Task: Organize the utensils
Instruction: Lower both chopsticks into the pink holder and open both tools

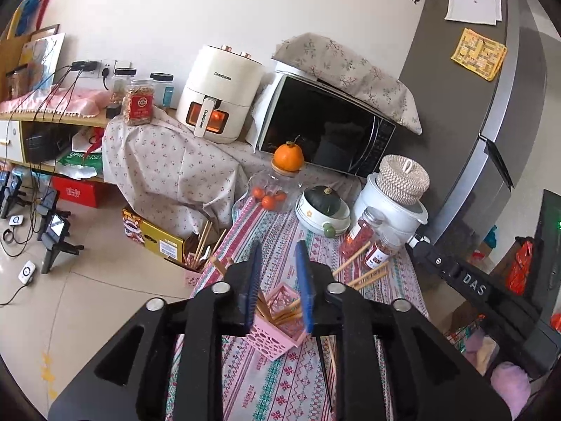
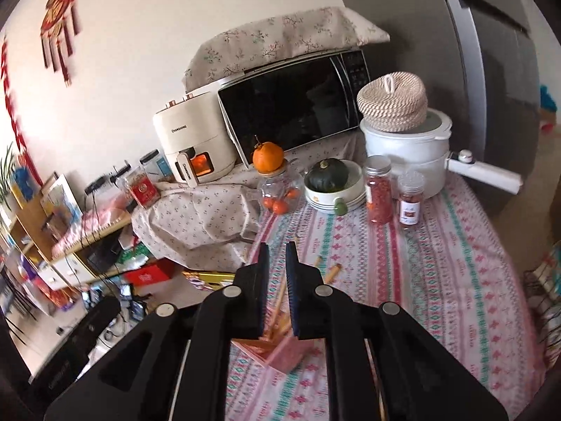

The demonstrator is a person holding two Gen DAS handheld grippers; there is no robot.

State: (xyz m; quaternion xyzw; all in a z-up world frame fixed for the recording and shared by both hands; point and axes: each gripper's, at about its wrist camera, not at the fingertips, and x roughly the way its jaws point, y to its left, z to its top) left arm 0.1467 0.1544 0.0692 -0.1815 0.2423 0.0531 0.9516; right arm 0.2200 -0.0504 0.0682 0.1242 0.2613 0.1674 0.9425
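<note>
Both grippers, left gripper and right gripper: black frames, silver screws, blue-padded jaws

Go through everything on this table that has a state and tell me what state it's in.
Left hand-held gripper: open, nothing gripped.
Right hand-held gripper: slightly open, nothing gripped.
Pink utensil basket: upright, chopsticks inside.
Loose chopsticks: lying on tablecloth.
Taller spice jar: upright, capped.
Microwave: door closed.
White pot: woven lid on top.

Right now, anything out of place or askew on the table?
Yes. A few wooden chopsticks lie loose on the tablecloth beside the red spice jars, outside the pink holder that already has some in it. Another loose pair lies in front of the holder. Nothing looks spilled or broken.
</note>
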